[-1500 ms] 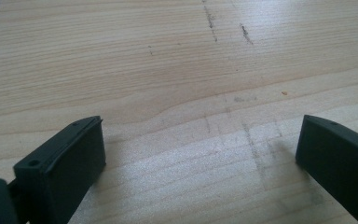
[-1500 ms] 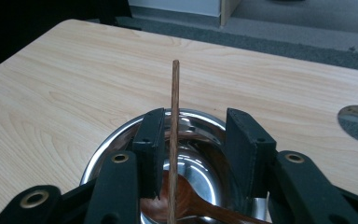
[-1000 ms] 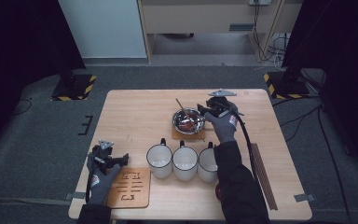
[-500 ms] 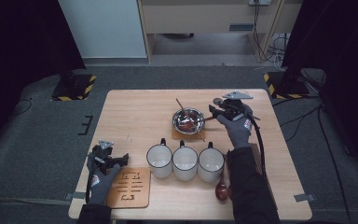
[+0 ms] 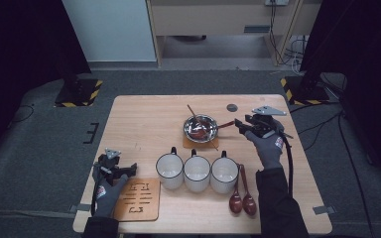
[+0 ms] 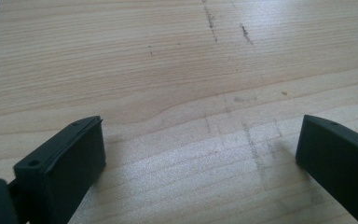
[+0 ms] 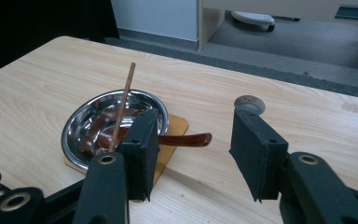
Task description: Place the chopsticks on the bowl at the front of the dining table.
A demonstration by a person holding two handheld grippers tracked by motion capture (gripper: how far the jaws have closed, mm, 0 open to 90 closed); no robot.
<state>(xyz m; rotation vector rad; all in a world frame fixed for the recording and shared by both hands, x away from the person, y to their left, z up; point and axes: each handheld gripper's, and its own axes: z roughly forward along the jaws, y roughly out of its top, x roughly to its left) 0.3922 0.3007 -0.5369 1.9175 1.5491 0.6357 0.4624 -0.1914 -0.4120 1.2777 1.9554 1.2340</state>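
High view: three mugs [image 5: 197,172], two spoons [image 5: 242,197], both grippers' fingers released.

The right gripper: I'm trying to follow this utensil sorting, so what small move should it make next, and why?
Probably ease the right gripper forward toward the bowl until the wooden spoon handle sits between its jaws. The jaws stand open with nothing between them, and the handle pokes over the bowl's rim toward them. Two spoons already lie beside the mugs.

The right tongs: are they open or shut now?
Open. In the right gripper view the right tongs stand apart with bare table between them; the brown spoon in the steel bowl lies beyond, not gripped.
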